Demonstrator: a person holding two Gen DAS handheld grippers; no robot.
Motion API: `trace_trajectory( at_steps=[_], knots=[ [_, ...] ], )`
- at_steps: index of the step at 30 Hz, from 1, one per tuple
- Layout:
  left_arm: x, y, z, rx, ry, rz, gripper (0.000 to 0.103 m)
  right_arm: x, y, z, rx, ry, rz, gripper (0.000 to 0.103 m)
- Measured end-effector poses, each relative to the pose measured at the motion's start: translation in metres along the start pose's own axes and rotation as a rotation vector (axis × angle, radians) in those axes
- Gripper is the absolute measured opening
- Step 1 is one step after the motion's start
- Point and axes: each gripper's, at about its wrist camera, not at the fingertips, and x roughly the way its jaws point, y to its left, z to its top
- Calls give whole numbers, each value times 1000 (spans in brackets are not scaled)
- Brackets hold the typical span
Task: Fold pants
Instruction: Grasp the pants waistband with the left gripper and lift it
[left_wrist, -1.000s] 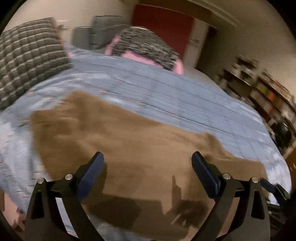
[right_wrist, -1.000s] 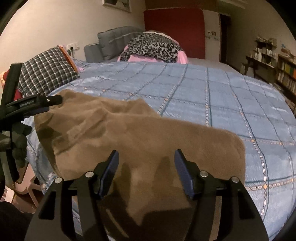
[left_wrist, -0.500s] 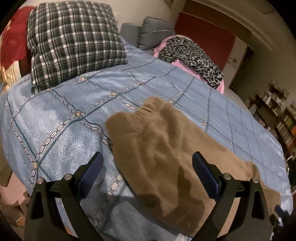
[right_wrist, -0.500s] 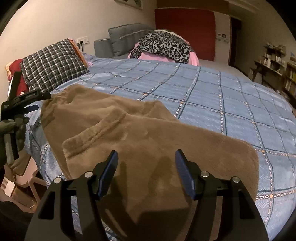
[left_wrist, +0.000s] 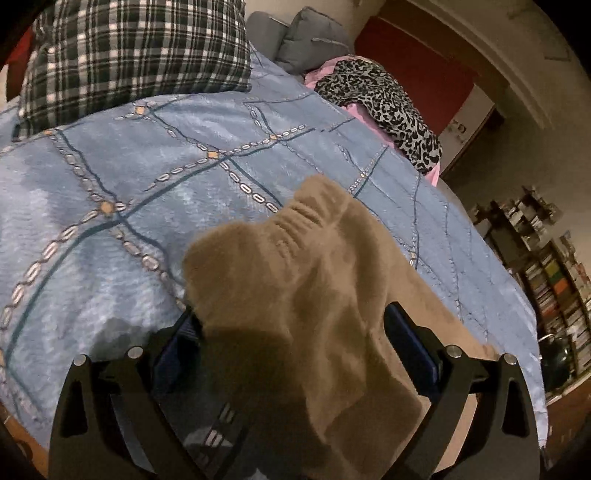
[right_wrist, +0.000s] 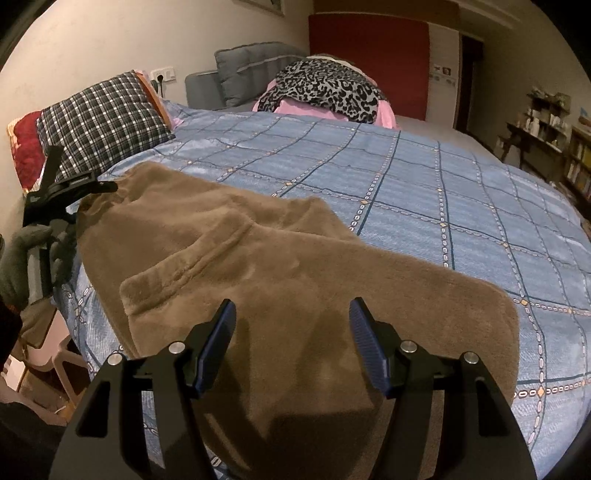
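Your left gripper (left_wrist: 291, 343) has slid along the brown pants (right_wrist: 280, 266) to their waistband corner, jaws wide, fabric bunched between them, grip unclear. Your right gripper (right_wrist: 291, 341) has kept its place, jaws half open above the leg. The pants lie across the bed (right_wrist: 443, 192) edge nearest you.

A blue quilted bedspread (right_wrist: 424, 192) with a chain-pattern grid covers the bed. At its head lie a plaid pillow (right_wrist: 103, 122), a red cushion (right_wrist: 24, 151) beside it, grey cushions (right_wrist: 251, 70), and a leopard-print cloth (right_wrist: 325, 90) over something pink. Bookshelves (left_wrist: 554, 288) line the far wall.
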Motion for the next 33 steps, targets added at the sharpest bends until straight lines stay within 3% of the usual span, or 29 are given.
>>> trace_trajectory(
  at_steps=[6, 8, 10, 11, 16, 24, 33],
  knots=[
    [17, -5, 7, -7, 11, -6, 98, -1, 1, 1, 4, -4, -3, 64],
    [19, -6, 9, -12, 11, 1, 93, 0, 1, 1, 7, -3, -5, 64],
    [19, -3, 9, -36, 16, 39, 68, -1, 0, 0, 6, -4, -10, 64],
    [19, 1, 9, -64, 26, 54, 63, -2, 1, 0, 6, -6, -14, 64],
    [12, 4, 11, -125, 58, -31, 26, -3, 0, 1, 10, -13, -21, 64],
    [-12, -36, 17, -27, 2, -11, 21, -12, -6, 2, 36, -41, -24, 64],
    [-60, -128, 6, 231, -94, -52, 21, -25, -22, -1, 83, -75, -31, 64]
  ],
)
